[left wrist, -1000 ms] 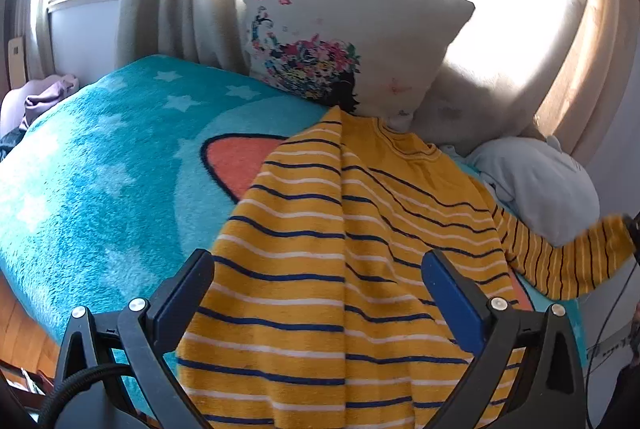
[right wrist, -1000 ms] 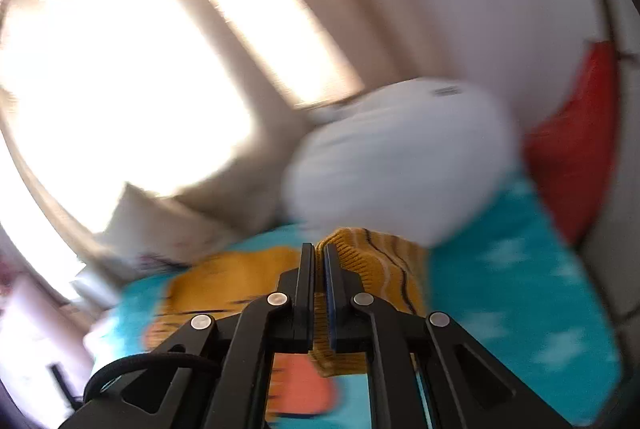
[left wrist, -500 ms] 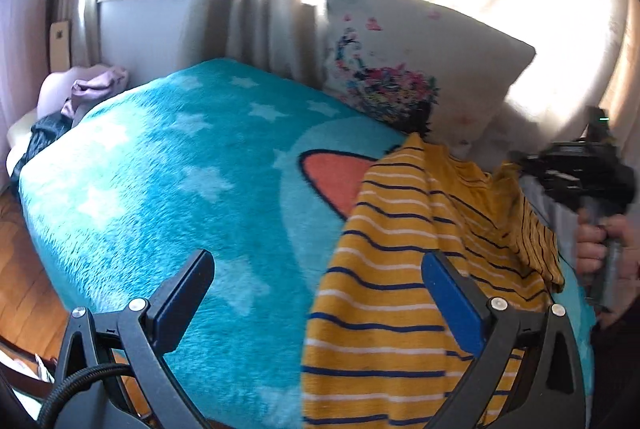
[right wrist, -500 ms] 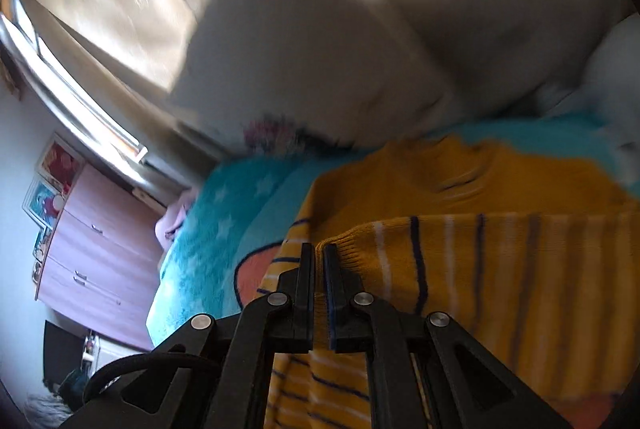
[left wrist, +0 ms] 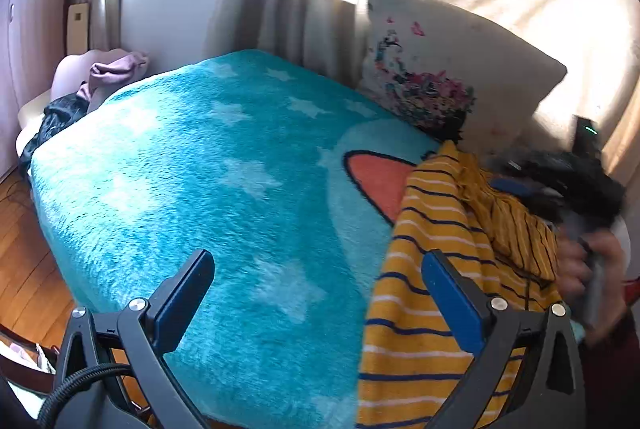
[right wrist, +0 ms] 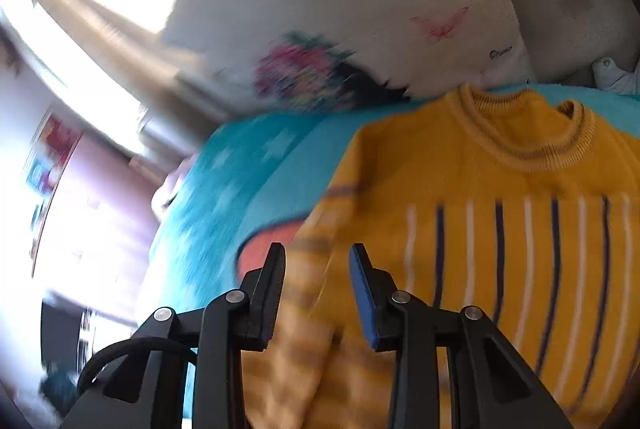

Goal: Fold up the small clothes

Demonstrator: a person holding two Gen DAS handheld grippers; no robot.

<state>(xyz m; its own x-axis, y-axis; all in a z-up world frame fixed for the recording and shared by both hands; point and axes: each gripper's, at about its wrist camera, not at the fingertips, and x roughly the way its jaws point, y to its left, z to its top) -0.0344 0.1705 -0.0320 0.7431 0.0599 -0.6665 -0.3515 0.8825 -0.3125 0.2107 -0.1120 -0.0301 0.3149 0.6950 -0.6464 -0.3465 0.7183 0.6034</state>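
Observation:
A yellow sweater point(right wrist: 500, 229) with navy and white stripes lies on the teal blanket point(left wrist: 240, 189), collar toward the pillow. My right gripper point(right wrist: 316, 257) hovers over its left shoulder. Its jaws are opening, and the striped sleeve point(right wrist: 304, 329) hangs loose between them with no pad pressing on it. In the left wrist view the sweater point(left wrist: 432, 269) fills the lower right, with the sleeve folded across its body. A hand point(left wrist: 580, 269) holds the blurred right gripper above it. My left gripper point(left wrist: 318, 293) stands open over the blanket with nothing in it, its right finger point(left wrist: 452, 301) above the sweater's left edge.
A white pillow with a flower print point(left wrist: 440, 77) leans on the curtains point(left wrist: 300, 9) at the back. Crumpled purple and dark clothes point(left wrist: 100, 77) lie at the bed's far left end. A wooden floor point(left wrist: 20, 249) shows past the left edge of the bed.
The right gripper, shut on the sleeve, swung it from the far right across the sweater's body, and its jaws have now parted. The left gripper moved left, so the sweater now sits at its right.

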